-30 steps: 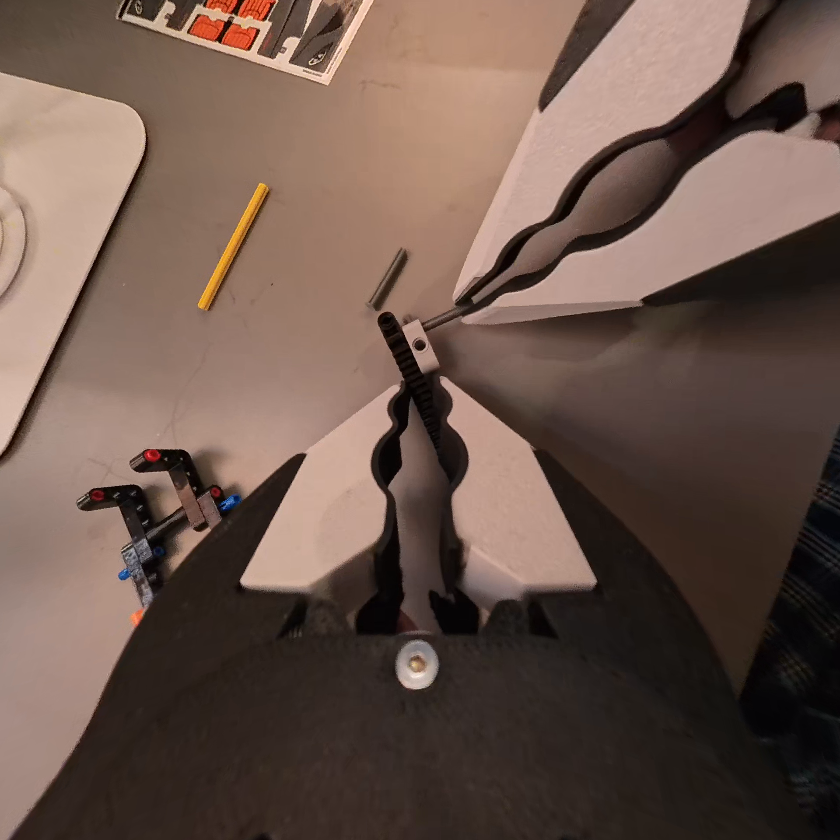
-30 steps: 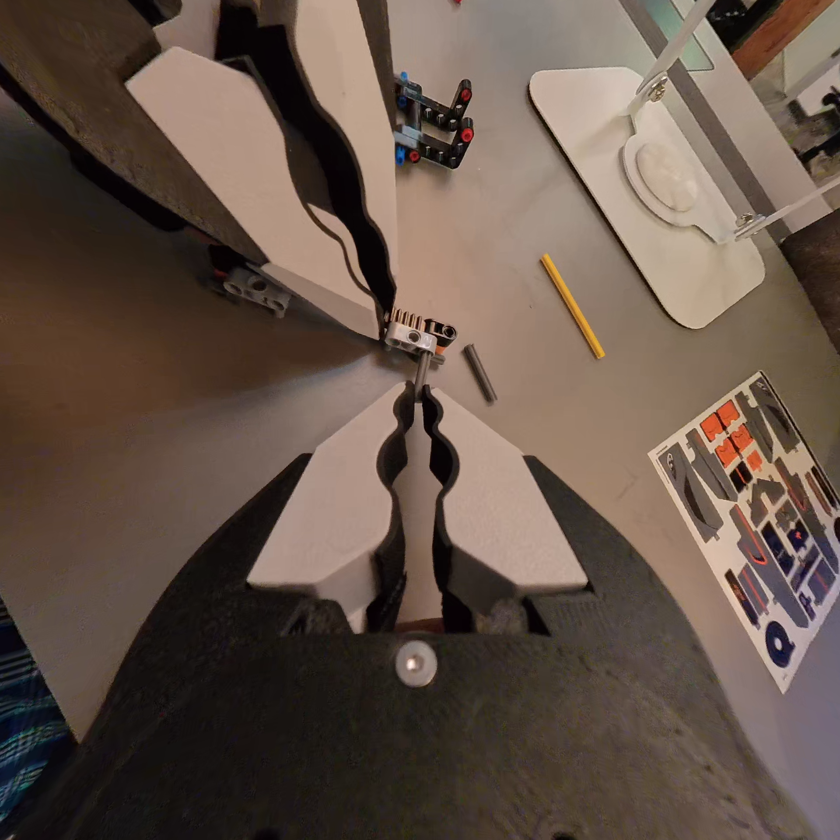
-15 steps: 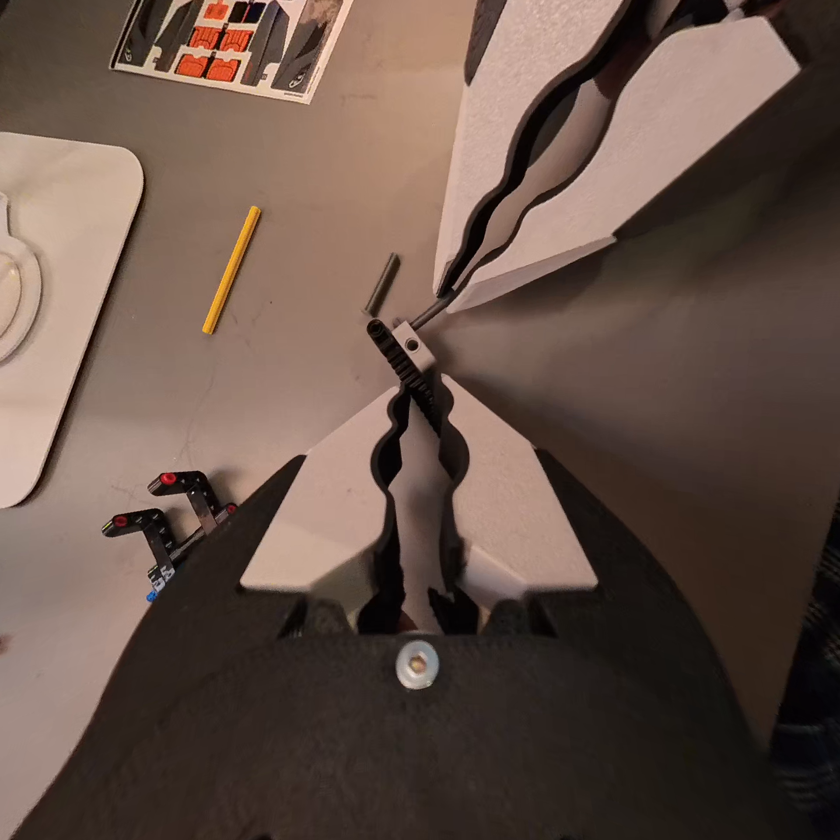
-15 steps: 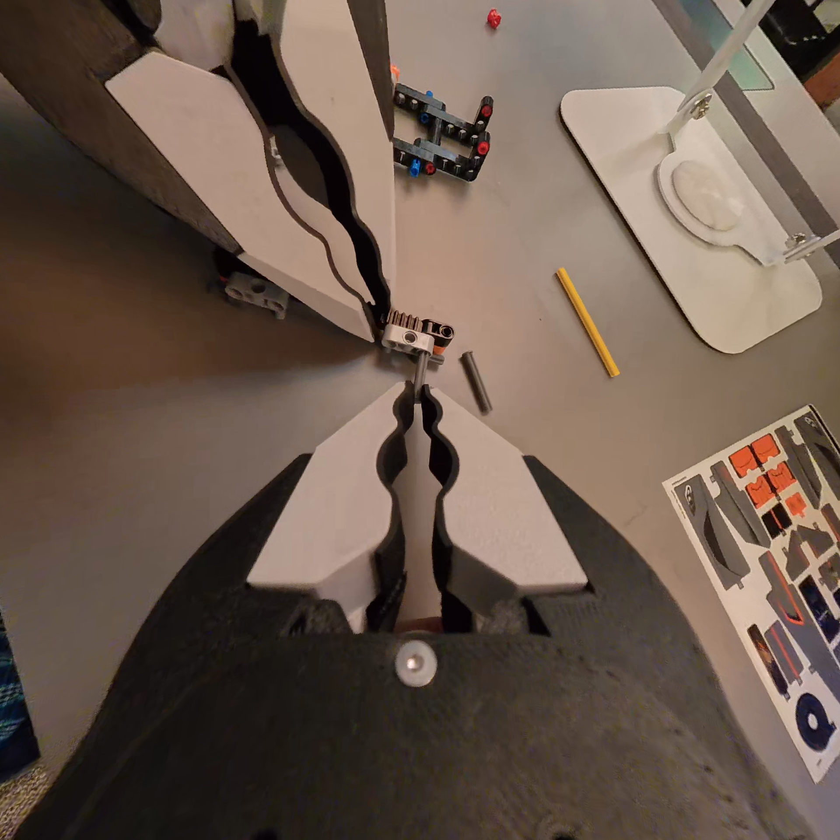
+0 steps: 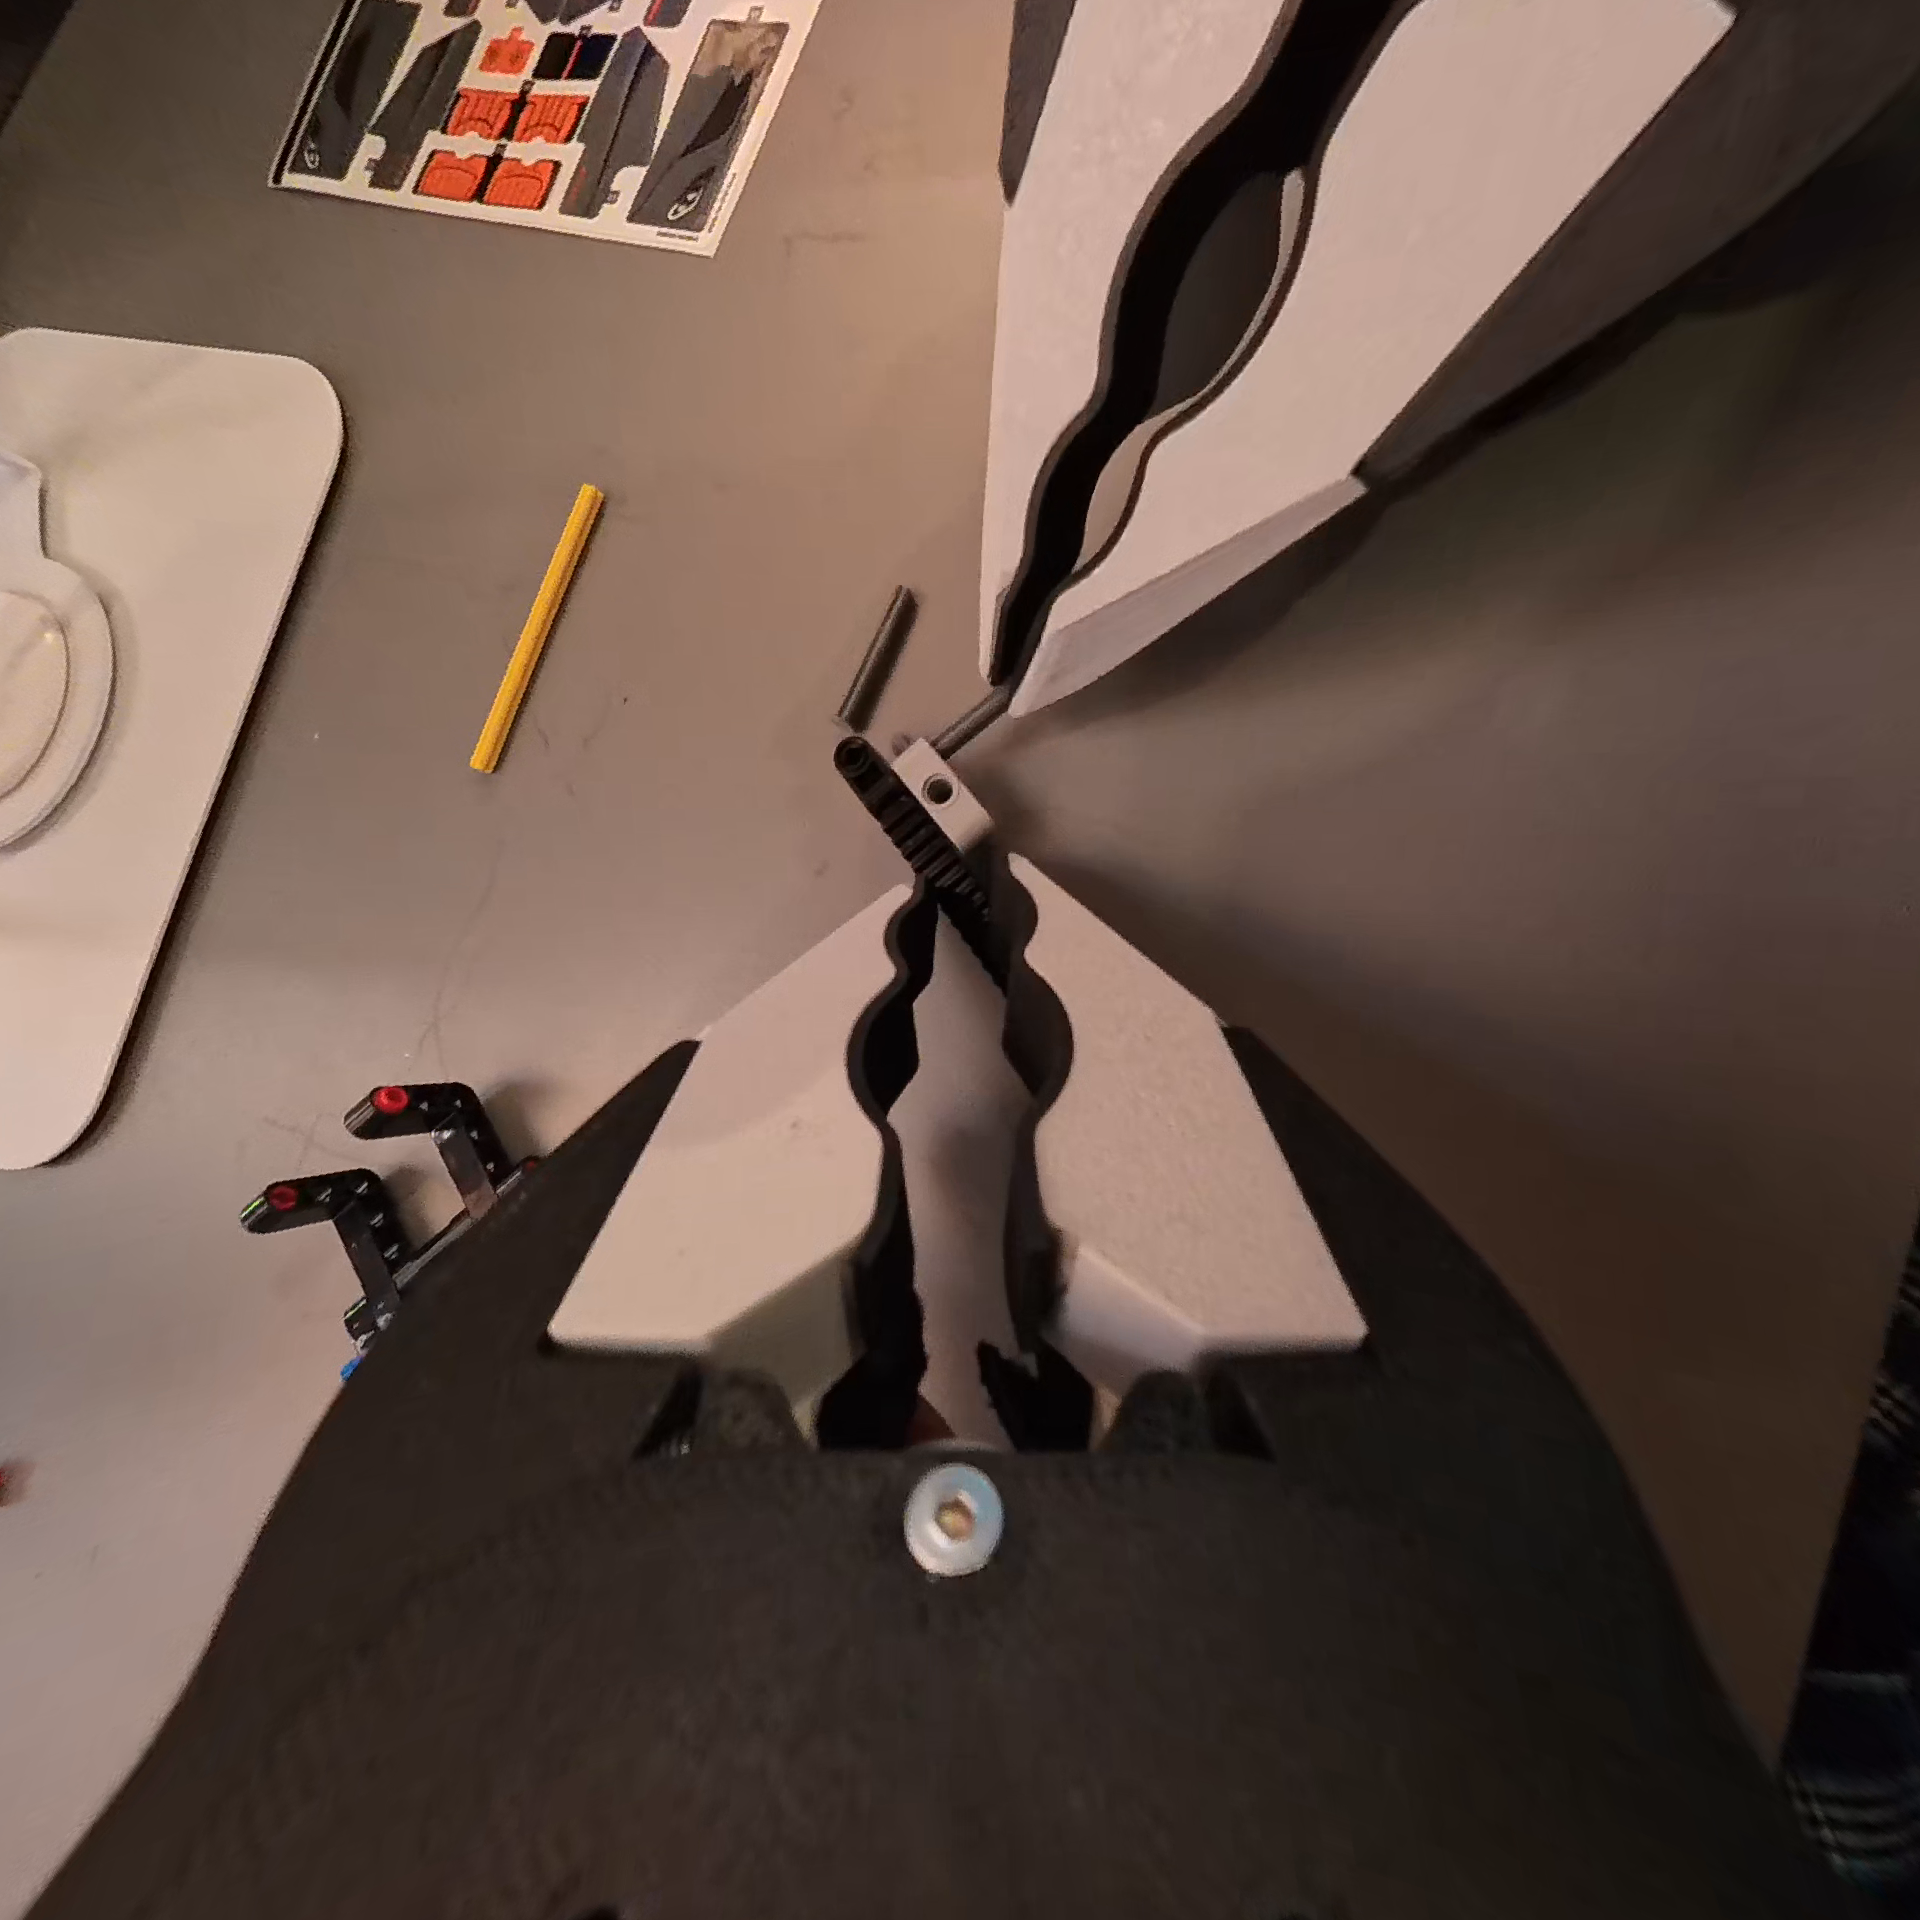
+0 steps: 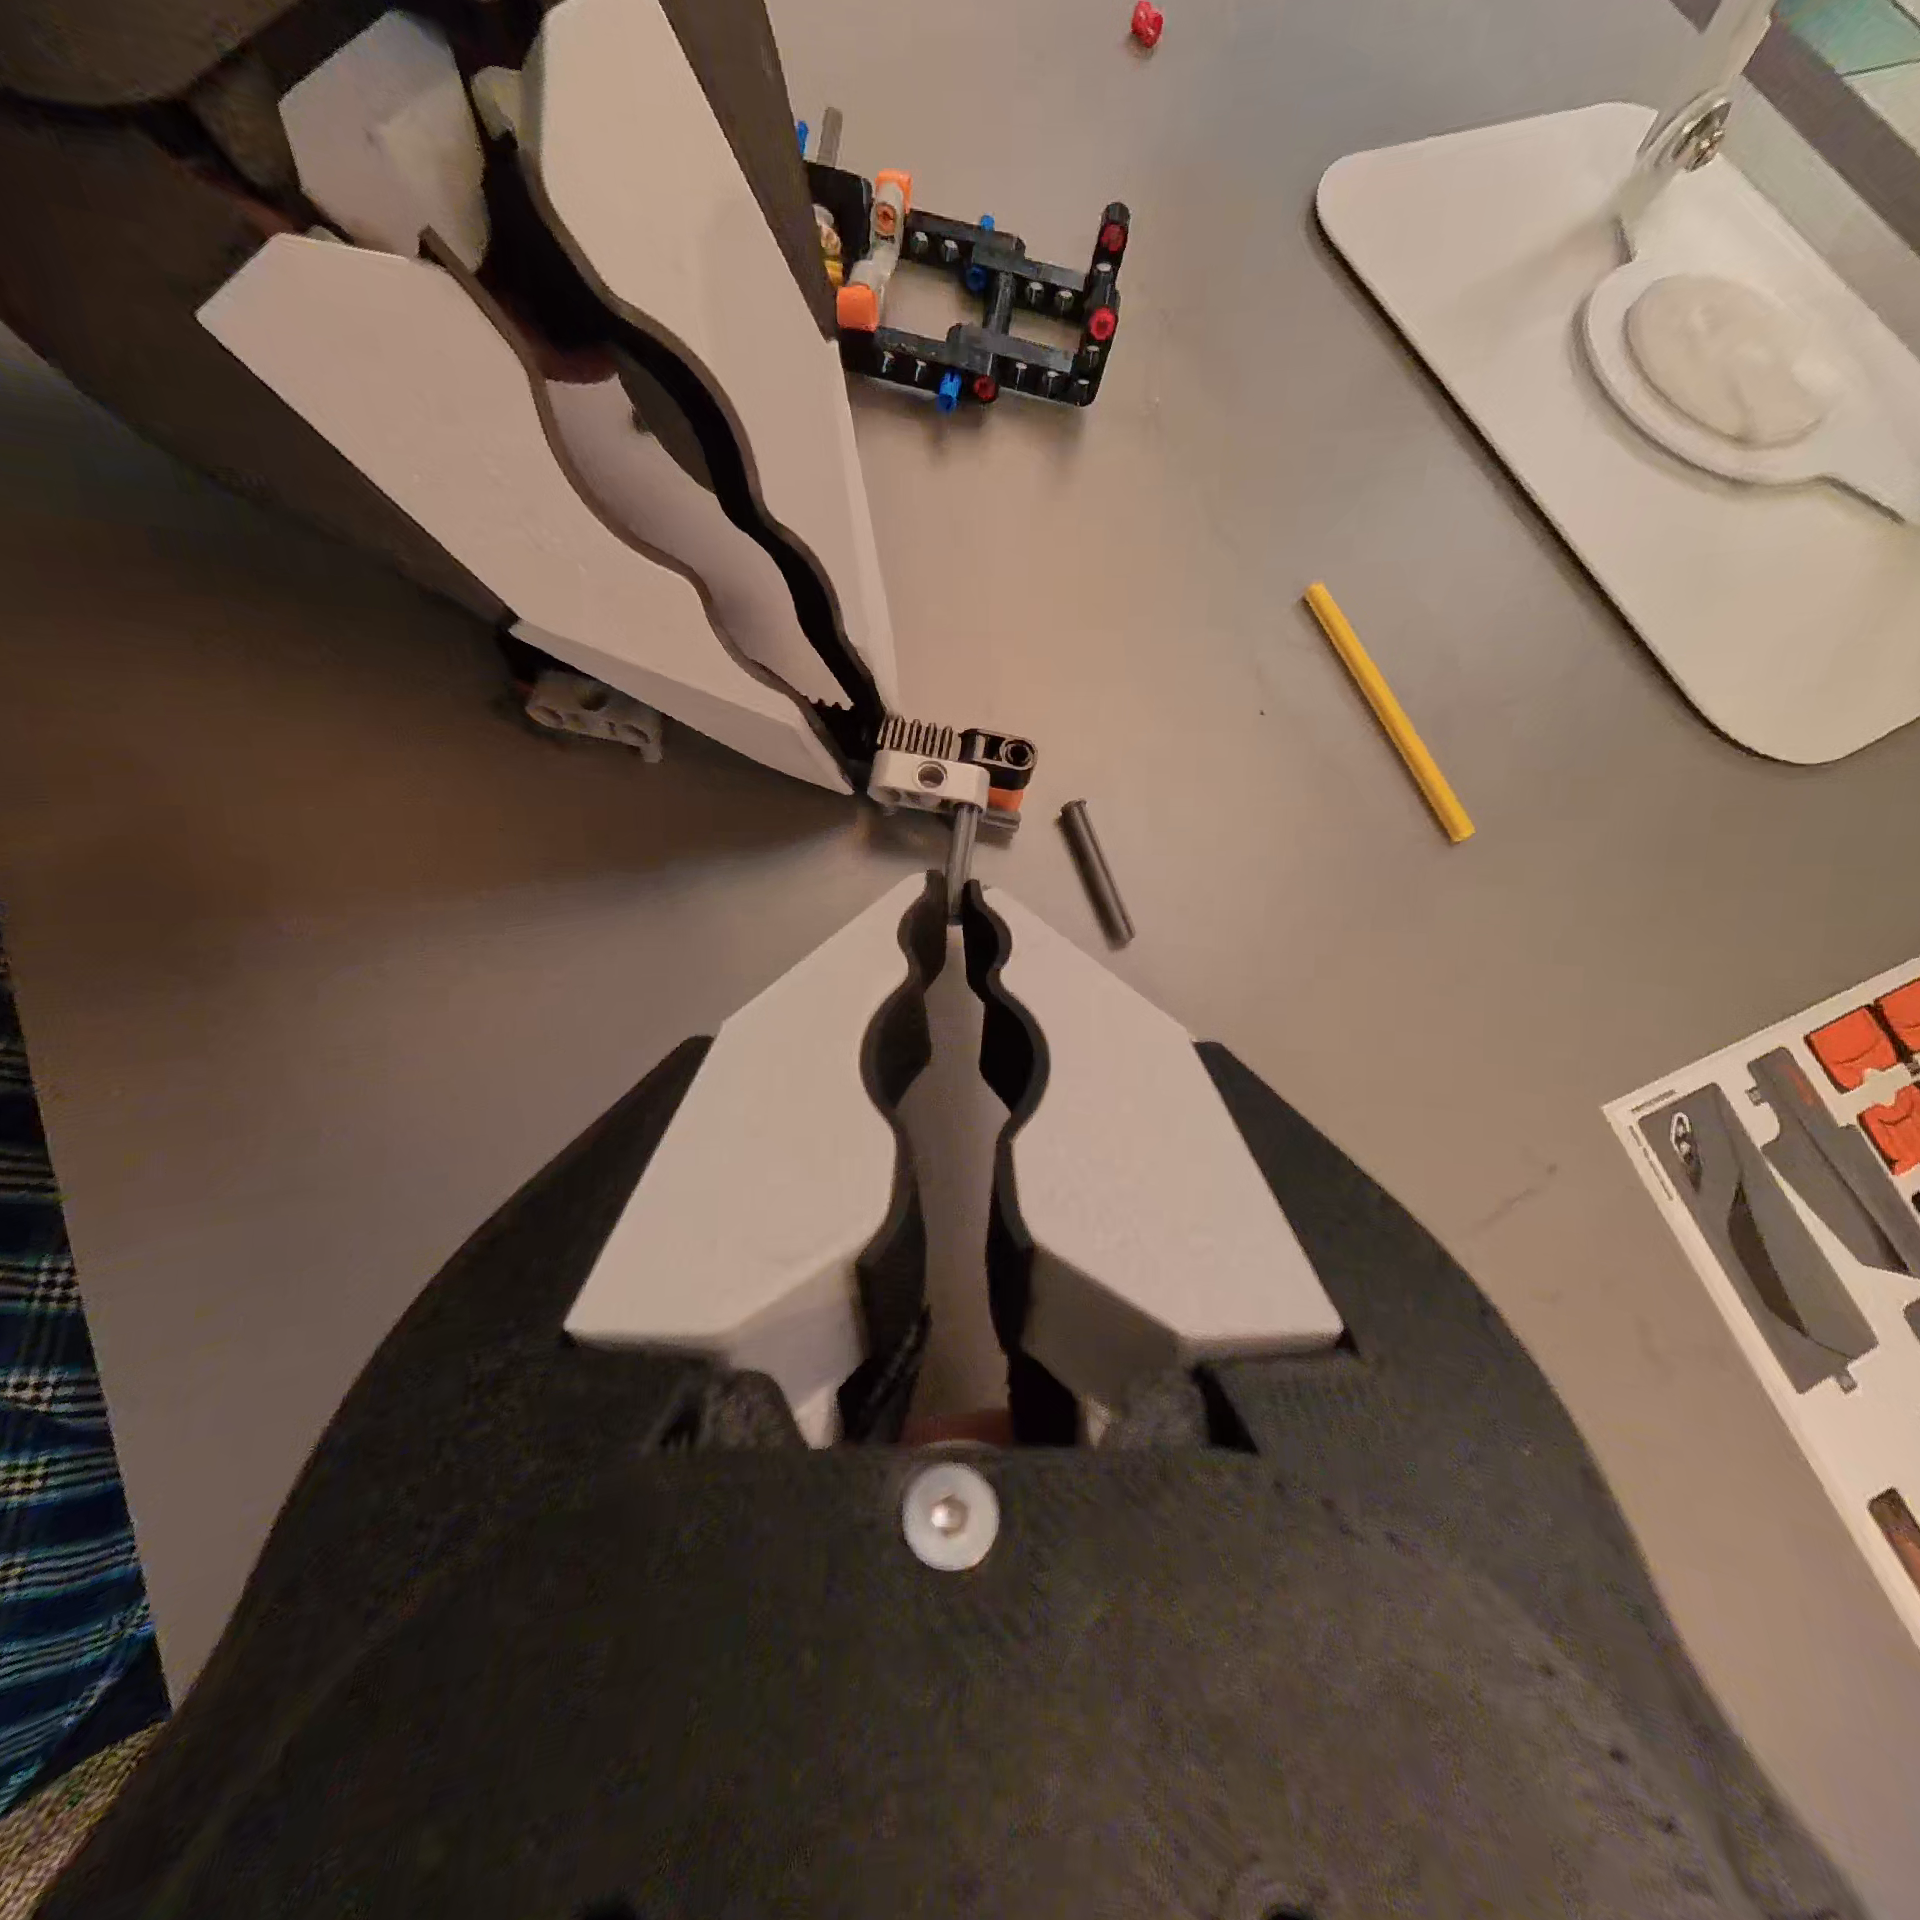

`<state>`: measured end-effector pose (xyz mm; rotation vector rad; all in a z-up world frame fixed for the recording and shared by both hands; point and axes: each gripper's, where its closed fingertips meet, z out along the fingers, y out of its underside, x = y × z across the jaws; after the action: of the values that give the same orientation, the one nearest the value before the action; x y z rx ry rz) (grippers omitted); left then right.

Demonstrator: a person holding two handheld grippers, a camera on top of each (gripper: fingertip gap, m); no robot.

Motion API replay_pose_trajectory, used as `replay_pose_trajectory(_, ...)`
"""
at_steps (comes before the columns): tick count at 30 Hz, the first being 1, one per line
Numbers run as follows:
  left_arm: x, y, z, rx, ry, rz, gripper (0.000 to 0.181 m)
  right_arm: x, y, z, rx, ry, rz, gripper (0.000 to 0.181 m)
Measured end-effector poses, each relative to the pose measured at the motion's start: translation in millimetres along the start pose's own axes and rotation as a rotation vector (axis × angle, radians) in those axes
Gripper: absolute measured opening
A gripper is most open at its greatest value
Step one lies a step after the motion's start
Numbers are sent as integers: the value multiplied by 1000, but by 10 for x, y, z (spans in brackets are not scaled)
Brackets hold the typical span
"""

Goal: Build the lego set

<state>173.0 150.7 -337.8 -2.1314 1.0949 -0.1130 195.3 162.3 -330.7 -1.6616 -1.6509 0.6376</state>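
Note:
My left gripper [image 5: 961,883] is shut on a black toothed rack piece [image 5: 914,831] that carries a light grey beam [image 5: 943,795]. My right gripper [image 6: 948,891] is shut on a thin dark grey axle [image 6: 964,844] whose far end sits in that grey beam [image 6: 928,779]. The two grippers meet tip to tip just above the grey table. The right gripper also shows in the left wrist view [image 5: 1013,686], and the left gripper in the right wrist view [image 6: 847,727]. An orange part [image 6: 1004,798] sits behind the beam.
A loose dark grey axle [image 6: 1095,871] and a yellow axle [image 6: 1387,711] lie beside the meeting point. A black frame assembly [image 6: 997,312] with red and blue pins lies farther off. A sticker sheet [image 5: 540,114], a white stand base [image 6: 1621,395] and a small grey piece [image 6: 592,709] are nearby. Left and right tips are no more than a few centimetres apart.
Both grippers stay shut on their parts. The right gripper has swung round the joint, so the axle meets the beam at a steeper angle; the table view has shifted a little.

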Motion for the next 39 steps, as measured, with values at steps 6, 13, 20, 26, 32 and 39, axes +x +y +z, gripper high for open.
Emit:
replay_pose_trajectory(6,-5,3,-1,10,18,-42,9,4,-2,12,-34,136,-155,0)
replay_pose_trajectory(13,-7,6,-1,14,7,-25,9,-1,-16,13,-15,161,-141,0)
replay_pose_trajectory(20,35,23,-32,-8,68,-8,8,-104,-20,-12,6,-18,-94,11)
replay_pose_trajectory(26,106,14,-48,-15,134,89,8,-187,-103,-137,53,-150,-220,38)
replay_pose_trajectory(32,128,25,-59,-21,183,122,8,-200,-40,-130,39,-254,-378,59)
replay_pose_trajectory(39,152,9,-52,-17,198,123,7,-277,10,-20,39,-309,-378,45)
